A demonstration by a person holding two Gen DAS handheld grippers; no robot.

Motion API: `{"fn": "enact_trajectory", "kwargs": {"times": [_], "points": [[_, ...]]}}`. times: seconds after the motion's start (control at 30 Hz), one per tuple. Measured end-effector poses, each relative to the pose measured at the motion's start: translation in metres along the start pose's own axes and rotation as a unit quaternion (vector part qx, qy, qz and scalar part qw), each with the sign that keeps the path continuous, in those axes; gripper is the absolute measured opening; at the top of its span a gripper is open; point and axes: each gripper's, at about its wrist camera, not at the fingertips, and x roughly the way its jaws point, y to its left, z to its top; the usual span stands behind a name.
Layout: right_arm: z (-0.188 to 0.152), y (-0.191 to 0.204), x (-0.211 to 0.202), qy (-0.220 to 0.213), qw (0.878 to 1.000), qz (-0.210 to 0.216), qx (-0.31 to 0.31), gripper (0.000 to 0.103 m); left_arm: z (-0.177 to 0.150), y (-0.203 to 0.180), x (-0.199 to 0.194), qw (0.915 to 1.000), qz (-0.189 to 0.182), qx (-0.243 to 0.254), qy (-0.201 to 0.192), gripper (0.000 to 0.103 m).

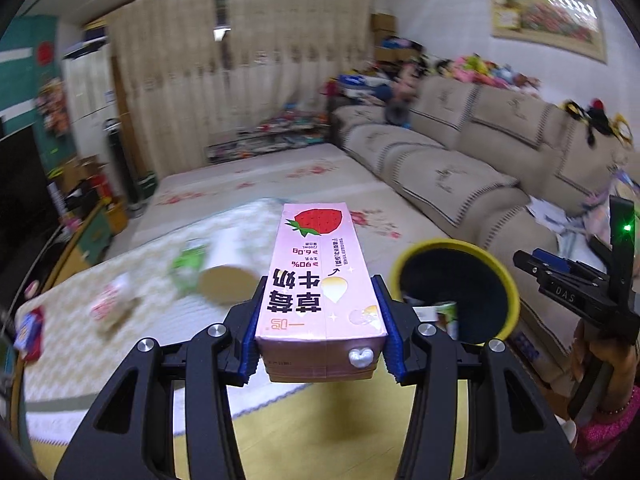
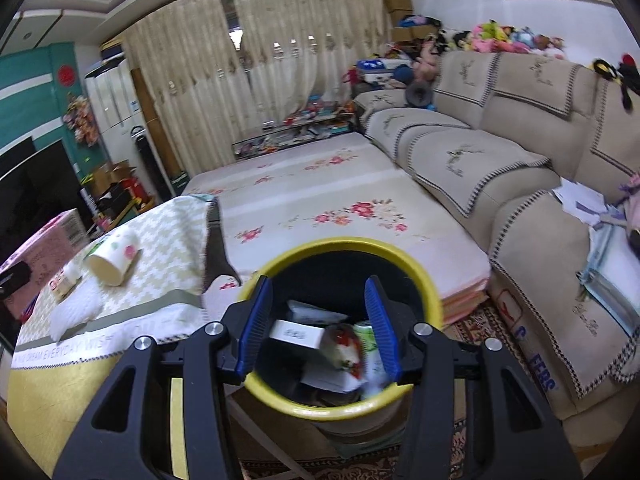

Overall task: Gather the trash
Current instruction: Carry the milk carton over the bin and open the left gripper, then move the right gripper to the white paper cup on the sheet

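Left wrist view: left gripper (image 1: 320,330) clamps pink rectangular strawberry milk carton (image 1: 320,276) printed "草莓牛奶"; right gripper (image 2: 318,330) spread, empty, above yellow-rimmed black bin (image 2: 430,292).

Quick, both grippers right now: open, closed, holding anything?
Left gripper: closed on the pink strawberry milk carton.
Right gripper: open, empty, above the yellow-rimmed bin.
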Motion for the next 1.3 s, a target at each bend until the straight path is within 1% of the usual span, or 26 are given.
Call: {"fn": "enact_trajectory", "kwargs": {"times": [0.17, 0.2, 0.27, 0.33, 0.53, 0.67, 0.7, 0.73, 0.77, 0.87, 0.9, 0.97, 1.07, 1.17, 1.23, 1.3], "points": [[-0.004, -0.029, 0.002, 0.004, 1.0, -0.017, 0.019, 0.046, 0.017, -0.061, 0.052, 0.9982, -0.047, 0.029, 0.026, 0.049], [-0.005, -0.034, 0.002, 0.005, 1.0, -0.019, 0.022, 0.046, 0.017, -0.067, 0.061, 0.9975, -0.056, 0.029, 0.031, 0.049], [-0.007, -0.043, 0.004, 0.009, 0.999, -0.022, 0.028, 0.046, 0.021, -0.086, 0.089, 0.995, -0.08, 0.028, 0.053, 0.049], [-0.008, -0.049, 0.006, 0.011, 0.999, -0.025, 0.033, 0.046, 0.022, -0.098, 0.106, 0.9933, -0.091, 0.029, 0.065, 0.049], [-0.012, -0.06, 0.012, 0.017, 0.999, -0.028, 0.042, 0.046, 0.023, -0.132, 0.154, 0.9903, -0.1, 0.044, 0.086, 0.049], [-0.013, -0.06, 0.017, 0.021, 0.998, -0.029, 0.042, 0.046, 0.025, -0.142, 0.179, 0.9888, -0.104, 0.049, 0.095, 0.049], [-0.012, -0.059, 0.016, 0.021, 0.998, -0.029, 0.043, 0.046, 0.024, -0.144, 0.184, 0.9882, -0.106, 0.048, 0.099, 0.051], [-0.012, -0.059, 0.017, 0.022, 0.998, -0.029, 0.044, 0.046, 0.024, -0.146, 0.189, 0.9875, -0.108, 0.047, 0.105, 0.063], [-0.012, -0.059, 0.018, 0.022, 0.998, -0.03, 0.044, 0.046, 0.023, -0.147, 0.191, 0.9873, -0.111, 0.044, 0.105, 0.067], [-0.012, -0.059, 0.018, 0.021, 0.998, -0.033, 0.044, 0.046, 0.022, -0.147, 0.186, 0.9882, -0.112, 0.045, 0.094, 0.07], [-0.012, -0.059, 0.017, 0.021, 0.998, -0.034, 0.044, 0.046, 0.022, -0.145, 0.18, 0.9886, -0.112, 0.045, 0.09, 0.073], [-0.013, -0.059, 0.017, 0.021, 0.998, -0.032, 0.044, 0.046, 0.022, -0.133, 0.165, 0.9903, -0.107, 0.039, 0.079, 0.073], [-0.015, -0.054, 0.019, 0.025, 0.998, -0.027, 0.042, 0.046, 0.02, -0.108, 0.138, 0.9922, -0.105, 0.014, 0.066, 0.077], [-0.016, -0.045, 0.021, 0.03, 0.999, -0.018, 0.034, 0.046, 0.013, -0.075, 0.105, 0.9945, -0.092, -0.018, 0.046, 0.082], [-0.018, -0.036, 0.023, 0.036, 0.999, -0.009, 0.024, 0.046, 0.005, -0.049, 0.08, 0.9958, -0.076, -0.04, 0.032, 0.086], [-0.02, -0.021, 0.026, 0.041, 0.999, 0.004, 0.01, 0.046, -0.005, -0.018, 0.051, 0.9964, -0.052, -0.066, 0.016, 0.089]]}}
